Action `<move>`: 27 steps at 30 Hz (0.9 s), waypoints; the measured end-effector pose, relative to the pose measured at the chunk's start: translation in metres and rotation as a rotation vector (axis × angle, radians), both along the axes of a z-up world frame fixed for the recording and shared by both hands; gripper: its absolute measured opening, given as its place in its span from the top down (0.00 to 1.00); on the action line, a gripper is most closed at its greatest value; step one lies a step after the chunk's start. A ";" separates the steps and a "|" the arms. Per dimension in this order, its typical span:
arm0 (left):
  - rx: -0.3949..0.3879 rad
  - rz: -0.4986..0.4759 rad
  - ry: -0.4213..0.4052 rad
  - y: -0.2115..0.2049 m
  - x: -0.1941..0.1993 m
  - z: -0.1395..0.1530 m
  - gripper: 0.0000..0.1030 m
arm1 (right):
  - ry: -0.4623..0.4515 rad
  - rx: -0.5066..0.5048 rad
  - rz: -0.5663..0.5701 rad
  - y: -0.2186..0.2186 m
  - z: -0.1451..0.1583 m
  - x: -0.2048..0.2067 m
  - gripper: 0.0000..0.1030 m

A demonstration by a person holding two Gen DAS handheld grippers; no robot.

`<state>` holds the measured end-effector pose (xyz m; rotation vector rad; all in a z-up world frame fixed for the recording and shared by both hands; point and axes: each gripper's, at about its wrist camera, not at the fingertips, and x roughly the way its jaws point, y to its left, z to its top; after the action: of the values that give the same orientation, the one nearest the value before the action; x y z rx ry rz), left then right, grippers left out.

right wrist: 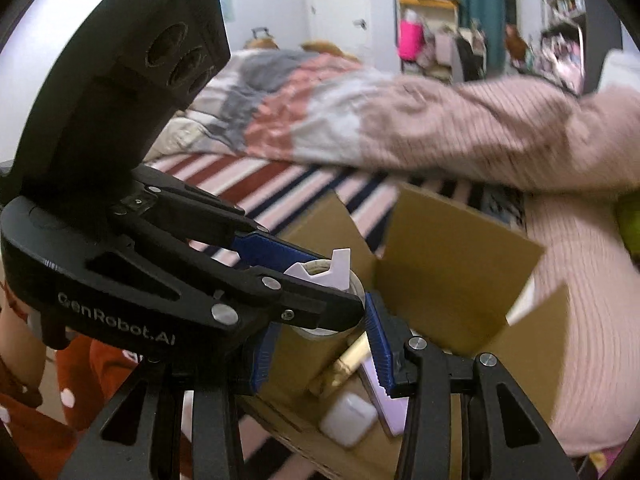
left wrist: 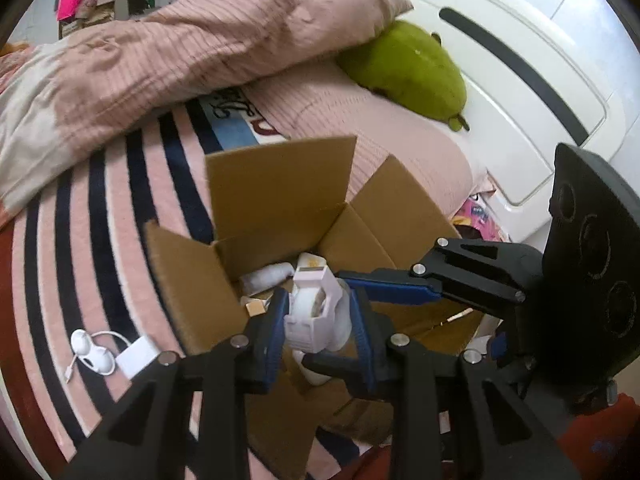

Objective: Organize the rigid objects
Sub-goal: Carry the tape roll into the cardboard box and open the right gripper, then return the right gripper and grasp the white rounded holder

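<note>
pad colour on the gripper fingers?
Blue ribbed pads on black fingers, both grippers; clearest in the left wrist view.

1. The left gripper [right wrist: 340,276] reaches in from the left, clamped on a white tape dispenser [right wrist: 320,272] above the open cardboard box [right wrist: 452,256].
2. Inside the box lie a white earbud case [right wrist: 348,420] and a gold tube [right wrist: 344,366].
3. The right gripper's blue fingers [right wrist: 378,344] frame them from below.

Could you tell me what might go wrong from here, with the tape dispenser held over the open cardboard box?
1. The left gripper pinches the white tape dispenser only at its sides, so it could twist or slip out.
2. The right gripper sits very close beside it over the cardboard box; the two could knock together.
3. Dropped from here, the dispenser might land on the white earbud case or catch a raised flap.
</note>
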<state>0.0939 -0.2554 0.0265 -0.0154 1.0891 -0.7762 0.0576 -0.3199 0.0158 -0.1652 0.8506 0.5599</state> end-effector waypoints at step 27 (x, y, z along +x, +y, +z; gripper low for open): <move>0.104 0.447 -0.216 0.228 -0.053 0.029 0.36 | 0.045 0.049 0.189 0.138 0.005 0.008 0.54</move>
<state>0.0411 -0.0271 0.0550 -0.0827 0.8745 -0.3104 0.0658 -0.1824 0.0209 -0.1896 0.8693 0.7636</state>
